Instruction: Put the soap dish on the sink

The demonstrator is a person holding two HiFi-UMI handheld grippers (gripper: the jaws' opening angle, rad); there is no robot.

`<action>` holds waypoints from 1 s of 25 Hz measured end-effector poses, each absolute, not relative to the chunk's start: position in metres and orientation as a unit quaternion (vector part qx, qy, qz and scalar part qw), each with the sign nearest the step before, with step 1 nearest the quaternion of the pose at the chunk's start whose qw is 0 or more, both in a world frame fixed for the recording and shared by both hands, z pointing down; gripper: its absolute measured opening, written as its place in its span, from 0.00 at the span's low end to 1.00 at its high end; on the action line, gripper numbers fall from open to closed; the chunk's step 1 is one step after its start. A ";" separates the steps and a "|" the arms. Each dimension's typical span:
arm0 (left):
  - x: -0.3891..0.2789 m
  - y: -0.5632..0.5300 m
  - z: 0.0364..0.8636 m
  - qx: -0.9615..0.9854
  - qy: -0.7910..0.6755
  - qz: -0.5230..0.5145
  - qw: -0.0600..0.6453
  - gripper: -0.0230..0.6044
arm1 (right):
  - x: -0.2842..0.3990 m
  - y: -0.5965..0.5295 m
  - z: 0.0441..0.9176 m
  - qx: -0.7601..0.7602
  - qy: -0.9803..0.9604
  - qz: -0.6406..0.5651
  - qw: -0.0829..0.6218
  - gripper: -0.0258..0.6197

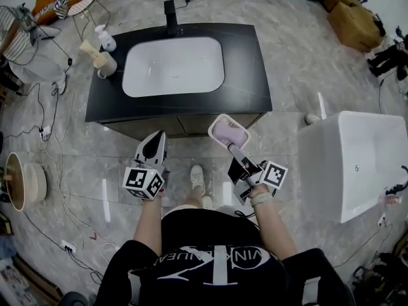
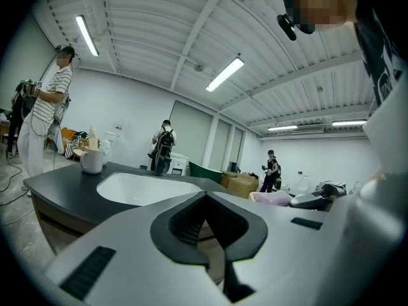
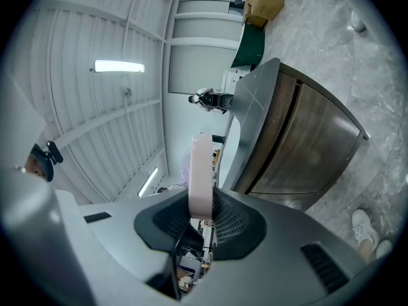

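Nearest the lens is the person's black shirt (image 1: 210,260), at the bottom of the head view. Just above it, near the frame's centre, the soap dish (image 1: 229,132) hangs in the air just off the front edge of the black counter (image 1: 245,75), not yet over it. So it is lifted but not placed; setting it beside the white sink (image 1: 173,65) and letting go remain. It is a pale pink rounded rectangle, lilac inside. The right gripper (image 1: 234,148) is clamped on its rim. The left gripper (image 1: 156,139), left of the dish, has its jaws together and empty.
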State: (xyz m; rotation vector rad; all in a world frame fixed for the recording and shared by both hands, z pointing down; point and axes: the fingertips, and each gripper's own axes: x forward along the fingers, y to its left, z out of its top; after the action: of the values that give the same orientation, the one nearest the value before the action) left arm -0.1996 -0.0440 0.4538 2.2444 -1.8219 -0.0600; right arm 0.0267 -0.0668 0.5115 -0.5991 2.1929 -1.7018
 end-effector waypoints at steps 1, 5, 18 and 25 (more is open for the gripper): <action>-0.196 -0.050 0.455 0.774 -0.620 -0.018 0.126 0.06 | 0.029 -0.070 0.513 -0.213 0.762 -0.593 0.151 0.17; -0.184 -0.074 0.456 0.790 -0.599 -0.012 0.129 0.06 | 0.037 -0.087 0.522 -0.231 0.754 -0.595 0.155 0.17; -0.151 -0.153 0.475 0.836 -0.528 0.005 0.147 0.06 | 0.048 -0.139 0.543 -0.290 0.728 -0.595 0.178 0.17; -0.129 -0.180 0.485 0.857 -0.489 0.008 0.161 0.06 | 0.049 -0.161 0.560 -0.325 0.712 -0.595 0.181 0.17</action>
State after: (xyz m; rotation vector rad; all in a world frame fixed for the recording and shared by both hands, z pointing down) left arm -0.1290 -0.1797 0.4850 2.4483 -1.3962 0.0230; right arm 0.0487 -0.1611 0.5602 -0.9183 2.0116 -1.6798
